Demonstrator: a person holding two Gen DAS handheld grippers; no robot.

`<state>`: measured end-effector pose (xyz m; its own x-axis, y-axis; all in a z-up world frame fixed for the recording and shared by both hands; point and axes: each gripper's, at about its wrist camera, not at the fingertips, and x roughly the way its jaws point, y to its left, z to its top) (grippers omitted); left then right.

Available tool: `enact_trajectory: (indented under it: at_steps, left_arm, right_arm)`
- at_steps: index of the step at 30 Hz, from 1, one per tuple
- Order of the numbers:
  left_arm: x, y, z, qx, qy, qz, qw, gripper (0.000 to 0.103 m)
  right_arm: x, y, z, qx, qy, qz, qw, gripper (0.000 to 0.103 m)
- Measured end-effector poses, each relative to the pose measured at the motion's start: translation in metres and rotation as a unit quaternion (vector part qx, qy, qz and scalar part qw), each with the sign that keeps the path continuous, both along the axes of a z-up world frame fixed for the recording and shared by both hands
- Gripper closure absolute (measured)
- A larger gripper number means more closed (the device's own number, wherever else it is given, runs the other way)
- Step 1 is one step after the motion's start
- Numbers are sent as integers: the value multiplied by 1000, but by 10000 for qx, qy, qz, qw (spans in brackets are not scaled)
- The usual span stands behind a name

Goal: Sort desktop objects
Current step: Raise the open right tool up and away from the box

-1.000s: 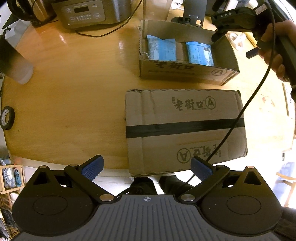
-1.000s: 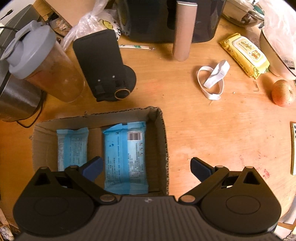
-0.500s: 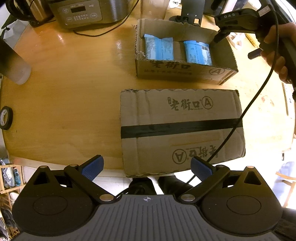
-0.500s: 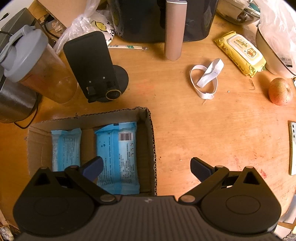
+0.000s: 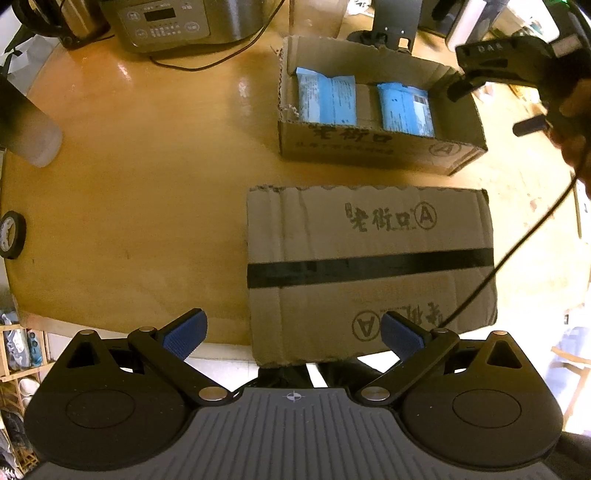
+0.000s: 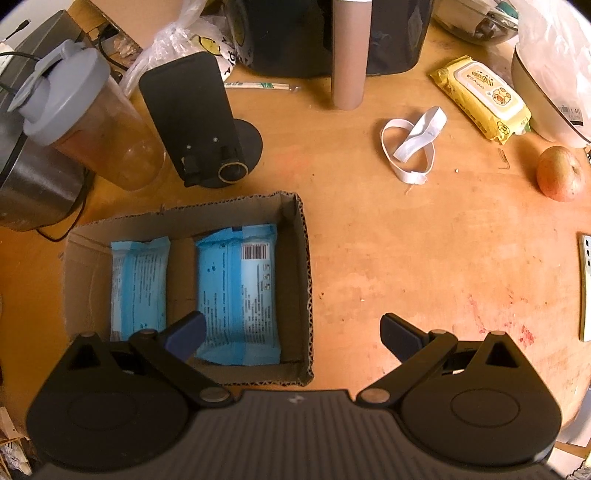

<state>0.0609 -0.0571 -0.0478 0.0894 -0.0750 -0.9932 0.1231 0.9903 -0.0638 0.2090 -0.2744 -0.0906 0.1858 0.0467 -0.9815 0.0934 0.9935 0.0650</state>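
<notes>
An open cardboard box (image 5: 369, 147) (image 6: 303, 280) on the wooden table holds two blue packets (image 5: 327, 99) (image 6: 238, 291), lying side by side. A closed, taped cardboard box (image 5: 369, 258) lies nearer the table's front edge. My left gripper (image 5: 291, 334) hangs open over that front edge, with the taped box's near corner between its fingers but not touched. My right gripper (image 6: 291, 330) is open above the open box's right wall, empty. It also shows in the left wrist view, right gripper (image 5: 458, 90), held by a hand. A yellow wipes pack (image 6: 480, 96), white band (image 6: 410, 144) and apple (image 6: 559, 177) lie beyond.
A rice cooker (image 5: 166, 22) with its cable stands at the back left, a tape roll (image 5: 11, 236) at the left edge. A shaker bottle (image 6: 85, 122), black stand (image 6: 199, 122), metal tube (image 6: 349, 55), dark appliance and a phone (image 6: 585, 288) ring the open box.
The right gripper has drifted right and back, so the open box sits further left under it. The left gripper's view has shifted slightly; both stay open and empty.
</notes>
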Motion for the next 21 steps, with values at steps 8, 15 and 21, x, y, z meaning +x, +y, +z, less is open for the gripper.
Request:
enact_trajectory:
  at_steps: [8,15,21]
  left_arm:
    - [16,0,-1,50,-80,24,10000,0]
    - [26,1,-1,58,-117,37,9999,0]
    - [32,2,-3,56,-100,64,9999,0]
  right_arm:
    - [-9,-1,2,37,6,21,10000,0]
    - [-15,-1,3,96,-1,23,10000,0]
    - [-20,-1,6,155,-53,6,9999,0]
